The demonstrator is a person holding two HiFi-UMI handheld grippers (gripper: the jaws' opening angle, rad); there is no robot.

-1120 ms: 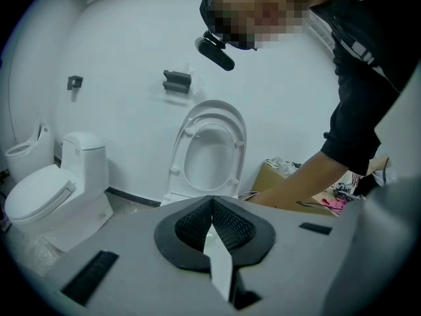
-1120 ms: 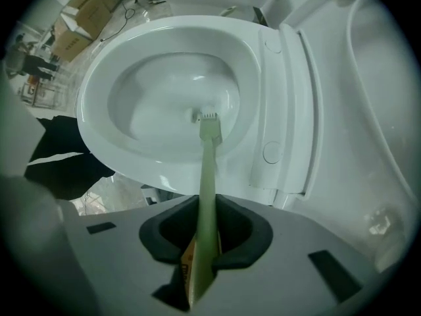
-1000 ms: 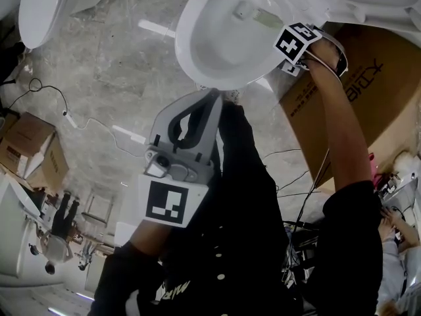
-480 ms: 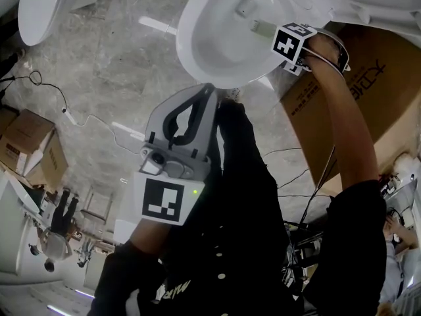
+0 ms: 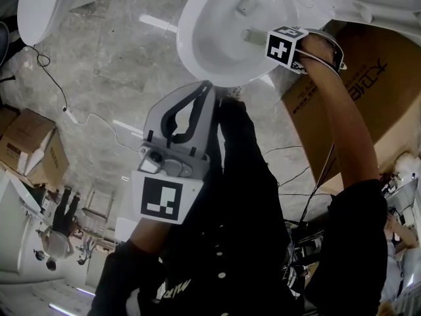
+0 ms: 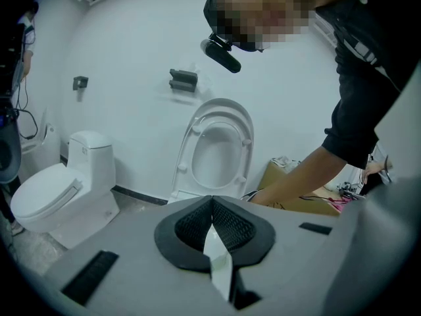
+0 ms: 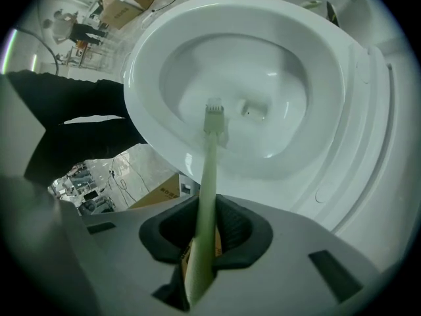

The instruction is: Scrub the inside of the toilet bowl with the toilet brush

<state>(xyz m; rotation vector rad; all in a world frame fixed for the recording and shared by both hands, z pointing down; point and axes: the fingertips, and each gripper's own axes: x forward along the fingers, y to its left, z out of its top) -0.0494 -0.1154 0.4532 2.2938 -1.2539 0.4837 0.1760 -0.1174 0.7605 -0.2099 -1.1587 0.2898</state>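
Our right tool (image 7: 207, 226) clamps the pale-green plastic toilet brush (image 7: 210, 157); our left tool (image 6: 212, 222) is closed, empty. Scrubbing hard may twist the brush loose.

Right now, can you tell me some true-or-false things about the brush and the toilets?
1. The right gripper is shut on the brush. True.
2. The brush's head lies on the floor. False: it is inside the bowl.
3. The left gripper holds a sponge. False: it is shut with nothing in it.
4. A second toilet with its lid down stands nearby. True.
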